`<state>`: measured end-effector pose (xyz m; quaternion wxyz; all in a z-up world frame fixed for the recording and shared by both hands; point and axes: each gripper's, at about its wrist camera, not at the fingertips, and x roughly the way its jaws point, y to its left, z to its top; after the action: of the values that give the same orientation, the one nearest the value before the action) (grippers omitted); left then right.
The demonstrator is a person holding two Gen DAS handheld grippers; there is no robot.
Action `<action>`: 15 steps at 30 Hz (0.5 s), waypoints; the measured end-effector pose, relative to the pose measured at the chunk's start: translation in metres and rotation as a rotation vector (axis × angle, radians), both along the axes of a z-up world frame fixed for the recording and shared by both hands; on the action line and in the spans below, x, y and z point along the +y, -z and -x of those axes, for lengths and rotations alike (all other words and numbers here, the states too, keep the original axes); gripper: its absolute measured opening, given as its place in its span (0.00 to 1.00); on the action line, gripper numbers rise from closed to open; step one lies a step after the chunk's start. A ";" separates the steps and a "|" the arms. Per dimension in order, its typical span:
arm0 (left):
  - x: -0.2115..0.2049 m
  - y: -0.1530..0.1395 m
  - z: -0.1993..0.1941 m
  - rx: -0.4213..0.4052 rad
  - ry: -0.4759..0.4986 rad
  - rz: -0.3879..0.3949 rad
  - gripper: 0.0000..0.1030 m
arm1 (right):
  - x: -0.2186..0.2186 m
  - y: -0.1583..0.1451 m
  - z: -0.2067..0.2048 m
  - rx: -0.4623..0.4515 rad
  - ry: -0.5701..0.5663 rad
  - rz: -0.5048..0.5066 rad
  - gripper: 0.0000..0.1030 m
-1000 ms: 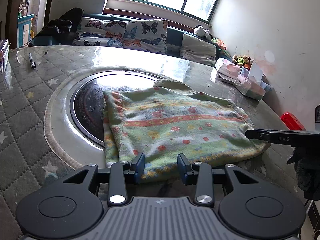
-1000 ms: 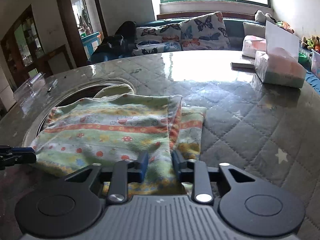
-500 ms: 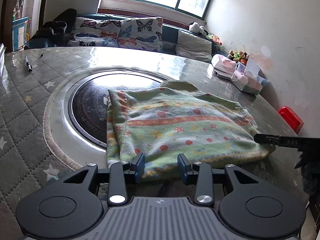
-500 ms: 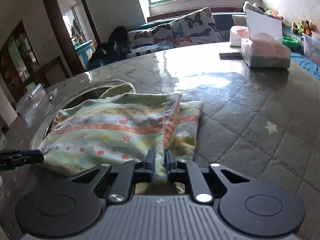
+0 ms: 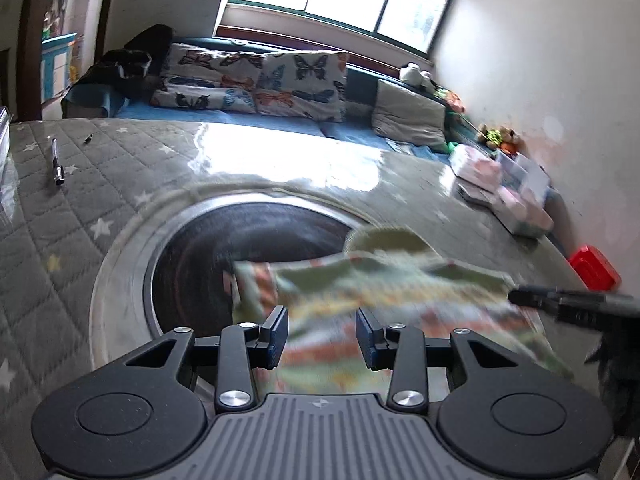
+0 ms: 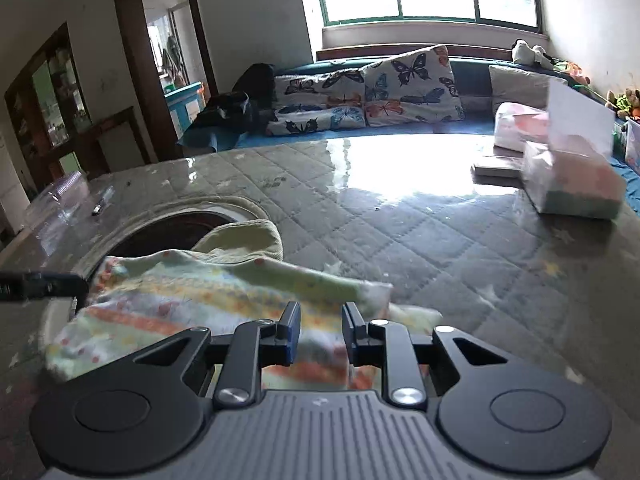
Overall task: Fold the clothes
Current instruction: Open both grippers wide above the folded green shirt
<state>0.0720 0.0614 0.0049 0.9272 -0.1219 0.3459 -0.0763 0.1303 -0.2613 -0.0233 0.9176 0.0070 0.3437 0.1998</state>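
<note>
A folded green garment [image 5: 384, 292] with orange stripes and red dots lies on the quilted table, partly over a dark round inset [image 5: 188, 268]. My left gripper [image 5: 322, 336] hovers open over its near edge, the pads apart and pressing on nothing. In the right wrist view the garment [image 6: 224, 292] runs under my right gripper [image 6: 320, 332]. That gripper's jaws are opening; cloth shows in the gap but the pads are off it. Each gripper's fingertip shows in the other view: the right gripper's fingertip [image 5: 560, 300] and the left gripper's fingertip [image 6: 40, 286].
A pen [image 5: 57, 162] lies at the far left of the table [image 6: 400, 232]. Tissue packs [image 6: 572, 184] and a red box [image 5: 594, 266] stand along the right side. A clear plastic container [image 6: 60, 196] is at the left edge. Behind the table is a sofa with butterfly cushions [image 6: 360, 92].
The right gripper closed on the garment's near edge half a second ago and has now opened off it. Both grippers moved forward over the garment, whose near edge is now hidden under them.
</note>
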 end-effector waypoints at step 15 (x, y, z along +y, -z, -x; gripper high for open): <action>-0.008 0.009 -0.039 0.020 0.000 -0.033 0.39 | 0.009 0.000 -0.007 -0.009 -0.005 -0.012 0.37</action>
<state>0.1110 0.0533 -0.0040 0.9256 -0.1072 0.3564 -0.0694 0.1374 -0.2522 -0.0229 0.9185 0.0110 0.3384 0.2041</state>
